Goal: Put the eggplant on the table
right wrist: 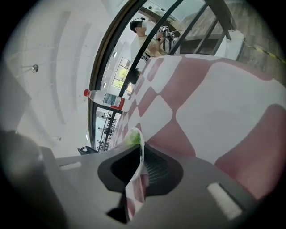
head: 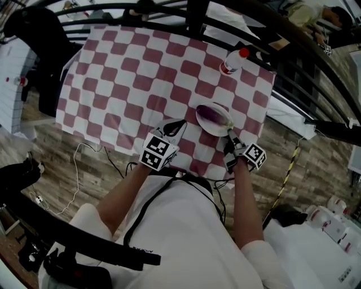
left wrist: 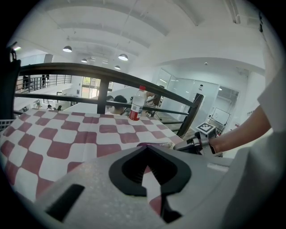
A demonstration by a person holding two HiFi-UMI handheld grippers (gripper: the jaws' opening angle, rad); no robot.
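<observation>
The person's white shirt (head: 186, 226) fills the bottom of the head view, with both forearms reaching up the frame to the checked table (head: 130, 84). The left gripper (head: 179, 124) sits just below centre over the table's near edge. In its own view its jaws meet at the tips with nothing between them (only the checks show through the gap behind).

The right gripper (head: 230, 133) lies right of centre, at the lower right edge of a white plate (head: 210, 130). In its own view the jaws are nearly together and pinch the plate's thin rim (right wrist: 139, 154), with a bit of green showing just past it.

The eggplant (head: 214, 115) lies on the plate, dark purple, just above the right gripper's tips, so it is not on the table itself. A bottle (head: 232, 62) with a red cap lies on its side near the table's upper right edge, well apart from the plate. A black railing (head: 169, 12) curves across the top of the frame.
</observation>
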